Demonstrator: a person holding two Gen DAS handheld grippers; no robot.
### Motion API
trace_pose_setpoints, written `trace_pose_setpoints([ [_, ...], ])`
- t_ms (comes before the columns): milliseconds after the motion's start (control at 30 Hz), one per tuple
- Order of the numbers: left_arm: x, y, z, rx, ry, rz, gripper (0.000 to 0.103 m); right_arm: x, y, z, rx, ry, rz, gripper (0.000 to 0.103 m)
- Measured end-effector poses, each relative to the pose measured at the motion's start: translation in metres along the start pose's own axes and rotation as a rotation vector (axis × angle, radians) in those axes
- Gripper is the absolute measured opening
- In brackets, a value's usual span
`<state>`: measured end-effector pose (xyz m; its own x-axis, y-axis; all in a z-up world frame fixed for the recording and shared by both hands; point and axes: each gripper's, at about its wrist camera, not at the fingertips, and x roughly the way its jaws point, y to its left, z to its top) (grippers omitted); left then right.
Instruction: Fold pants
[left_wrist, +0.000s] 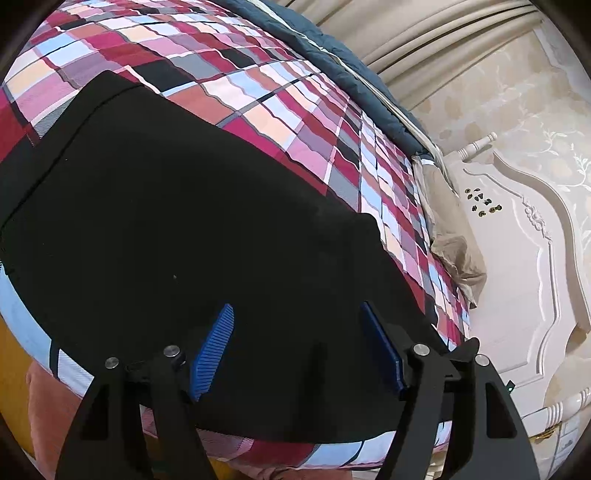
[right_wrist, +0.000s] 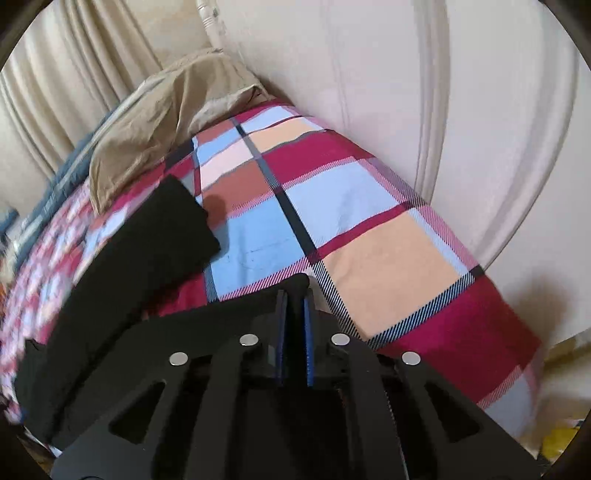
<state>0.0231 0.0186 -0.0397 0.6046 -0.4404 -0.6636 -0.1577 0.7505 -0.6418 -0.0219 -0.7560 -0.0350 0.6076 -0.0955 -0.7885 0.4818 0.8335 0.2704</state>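
- The black fabric pants lie spread flat on the bed's plaid cover of pink, crimson, light-blue and peach squares, filling the near part of the bed up to its near edge in the left wrist view.
- The left gripper, black-framed with ribbed blue pads, stands wide apart above the pants close to the bed's near edge; nothing sits between its fingers, and the dark cloth shows through the gap.
- The right gripper is pinched nearly closed, with a fold of the black pants held between the blue pads and the cloth bunching around its fingertips.
- From that grip the black cloth runs left along the bed's near edge; one leg stretches away across the cover, its cut end lying flat on a light-blue square.
- A crumpled beige pillow rests at the far corner of the bed, against the cream carved headboard.
- A dark-blue quilt lies along the bed's far edge, beside cream pleated curtains.
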Motion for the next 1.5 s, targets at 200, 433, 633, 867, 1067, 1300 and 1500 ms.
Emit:
trace_pose_setpoints([
  [200,0.001,0.001,0.000,0.000,0.001,-0.020,0.075,-0.047,0.013,0.002,0.094,-0.146,0.010,0.031],
  [433,0.001,0.001,-0.002,-0.016,0.003,-0.041,0.079,-0.007,0.041,-0.011,0.356,-0.051,0.348,0.037],
  [633,0.001,0.007,-0.001,-0.059,0.018,-0.081,0.079,0.027,0.029,-0.019,0.578,-0.061,0.345,0.037],
  [867,0.003,0.008,-0.001,-0.049,0.019,-0.092,0.079,0.033,0.017,-0.018,0.705,-0.123,0.398,0.027],
  [1067,-0.005,-0.002,-0.005,-0.022,0.002,-0.065,0.079,0.013,0.023,-0.021,0.647,-0.178,0.395,0.004],
  [1300,-0.013,-0.047,-0.023,0.096,0.030,-0.145,0.079,-0.050,0.014,-0.040,0.621,-0.270,0.443,0.003],
  [1500,0.011,-0.051,-0.043,0.055,0.142,-0.171,0.079,-0.095,-0.024,-0.085,0.648,-0.318,0.411,0.003],
])
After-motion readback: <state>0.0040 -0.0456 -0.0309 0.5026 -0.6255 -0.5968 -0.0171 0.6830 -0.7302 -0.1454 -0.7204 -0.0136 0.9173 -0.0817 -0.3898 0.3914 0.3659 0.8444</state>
